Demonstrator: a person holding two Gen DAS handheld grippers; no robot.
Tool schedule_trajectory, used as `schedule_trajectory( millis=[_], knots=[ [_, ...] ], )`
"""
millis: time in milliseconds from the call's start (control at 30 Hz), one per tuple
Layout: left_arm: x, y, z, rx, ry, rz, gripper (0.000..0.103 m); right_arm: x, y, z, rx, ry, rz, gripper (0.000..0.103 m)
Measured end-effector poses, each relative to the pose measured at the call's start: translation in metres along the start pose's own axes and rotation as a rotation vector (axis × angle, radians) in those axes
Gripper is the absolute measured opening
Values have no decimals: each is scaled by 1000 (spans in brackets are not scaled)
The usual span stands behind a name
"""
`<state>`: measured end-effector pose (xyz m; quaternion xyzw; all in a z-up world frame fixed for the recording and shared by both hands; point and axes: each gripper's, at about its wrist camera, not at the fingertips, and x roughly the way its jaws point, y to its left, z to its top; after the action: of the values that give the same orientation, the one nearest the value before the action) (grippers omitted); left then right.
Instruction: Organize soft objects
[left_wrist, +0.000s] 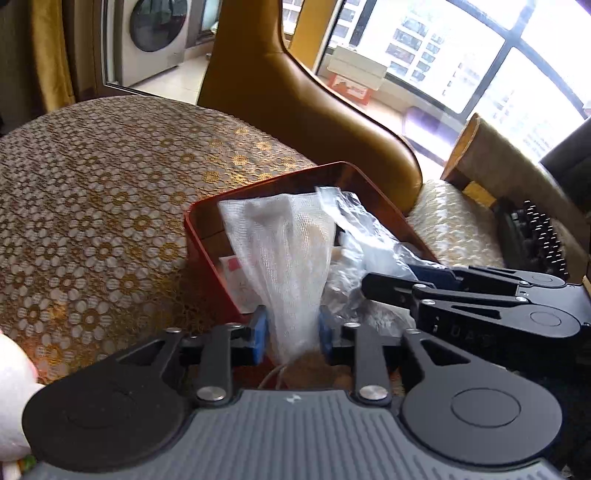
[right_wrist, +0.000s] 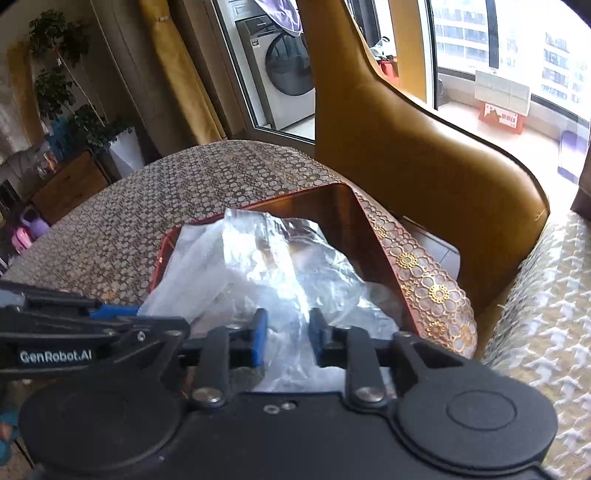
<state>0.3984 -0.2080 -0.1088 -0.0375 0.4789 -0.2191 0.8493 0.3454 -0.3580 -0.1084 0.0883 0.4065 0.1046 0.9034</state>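
A red tray (left_wrist: 207, 236) sits at the table's edge with soft things in it. A white mesh bag (left_wrist: 280, 243) lies in it, and its narrow end runs between the blue pads of my left gripper (left_wrist: 291, 334). The pads stand at the bag's sides without pinching it. To its right is a crumpled clear plastic bag (left_wrist: 369, 236). My right gripper (left_wrist: 395, 299) reaches in from the right. In the right wrist view the clear plastic bag (right_wrist: 266, 266) fills the red tray (right_wrist: 162, 254). It passes loosely between the parted pads of my right gripper (right_wrist: 288, 336). My left gripper (right_wrist: 147, 317) comes in from the left.
A gold lace tablecloth (left_wrist: 92, 206) covers the table. A tan leather chair back (right_wrist: 424, 166) stands close behind the tray, beside a patterned seat cushion (right_wrist: 546, 314). A white soft thing (left_wrist: 11, 398) shows at the lower left. A washing machine (right_wrist: 284, 74) and windows lie beyond.
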Motion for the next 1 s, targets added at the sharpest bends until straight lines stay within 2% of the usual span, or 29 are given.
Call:
schedule_trajectory(
  millis=[33, 100, 133, 200, 300, 633, 800, 1000],
  knots=[
    [-2, 0, 0, -5, -6, -13, 46, -3, 1, 1, 2, -10, 4, 41],
    [-5, -4, 2, -10, -22, -21, 55, -11, 4, 3, -10, -34, 2, 46],
    [-8, -5, 3, -10, -29, -15, 64, -15, 5, 4, -14, -42, -3, 45],
    [-14, -4, 3, -20, -41, -20, 75, -22, 3, 7, -10, -57, -10, 47],
    [-24, -3, 3, -11, -60, -28, 76, -33, -2, 8, 7, -82, 7, 59],
    [-79, -12, -11, 39, -174, 7, 76, -82, 17, -2, -84, -142, 44, 63],
    [-111, -26, -31, 102, -237, 33, 76, -112, 33, -12, -131, -176, 54, 65],
    [-142, -35, -57, 126, -293, 57, 76, -140, 48, -27, -149, -212, 54, 69]
  ],
)
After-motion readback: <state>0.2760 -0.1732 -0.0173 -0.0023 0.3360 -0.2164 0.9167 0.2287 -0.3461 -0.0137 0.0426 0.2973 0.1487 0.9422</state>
